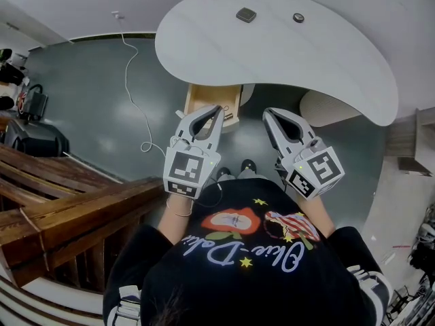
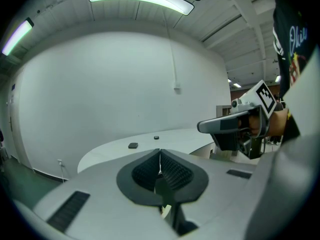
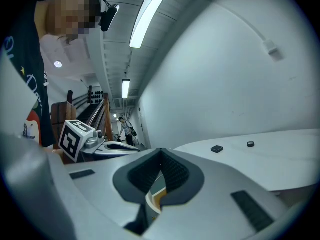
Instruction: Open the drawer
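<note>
A wooden drawer (image 1: 206, 101) sticks out from under the near edge of the white curved table (image 1: 326, 60), with its inside showing. My left gripper (image 1: 216, 109) hangs over the drawer's front edge; whether it touches the drawer I cannot tell. In the left gripper view its ribbed pads (image 2: 172, 170) meet, so the left gripper (image 2: 160, 154) is shut on nothing. My right gripper (image 1: 269, 113) floats just right of the drawer, apart from it. In the right gripper view the right gripper (image 3: 161, 154) is also shut and empty.
A dark square object (image 1: 246, 15) and a small round one (image 1: 298, 17) lie on the tabletop. A white cable (image 1: 128, 80) trails over the grey-green floor. Wooden steps (image 1: 68, 209) rise at the left, and a rounded beige base (image 1: 326, 107) sits under the table's right side.
</note>
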The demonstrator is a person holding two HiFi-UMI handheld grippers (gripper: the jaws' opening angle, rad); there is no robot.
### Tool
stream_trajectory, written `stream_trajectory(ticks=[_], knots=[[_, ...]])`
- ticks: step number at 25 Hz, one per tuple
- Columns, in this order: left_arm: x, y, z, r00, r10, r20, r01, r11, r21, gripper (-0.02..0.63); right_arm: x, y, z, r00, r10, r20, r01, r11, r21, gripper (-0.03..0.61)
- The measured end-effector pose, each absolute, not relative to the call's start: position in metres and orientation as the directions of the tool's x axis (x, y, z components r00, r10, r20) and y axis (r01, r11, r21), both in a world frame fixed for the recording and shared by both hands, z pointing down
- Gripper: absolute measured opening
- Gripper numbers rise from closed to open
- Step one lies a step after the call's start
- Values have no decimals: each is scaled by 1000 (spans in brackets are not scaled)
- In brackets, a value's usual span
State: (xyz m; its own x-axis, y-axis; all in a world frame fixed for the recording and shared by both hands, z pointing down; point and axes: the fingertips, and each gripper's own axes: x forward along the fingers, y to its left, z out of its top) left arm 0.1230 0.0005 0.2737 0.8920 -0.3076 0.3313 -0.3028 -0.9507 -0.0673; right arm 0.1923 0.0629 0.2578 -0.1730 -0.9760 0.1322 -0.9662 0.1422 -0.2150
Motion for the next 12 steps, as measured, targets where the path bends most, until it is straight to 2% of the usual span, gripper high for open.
stream_trajectory(ticks=[12], knots=[[123, -3, 276, 891, -308, 334, -307, -950, -57, 5, 192, 61, 260, -176, -975, 138, -966, 144, -215, 0]])
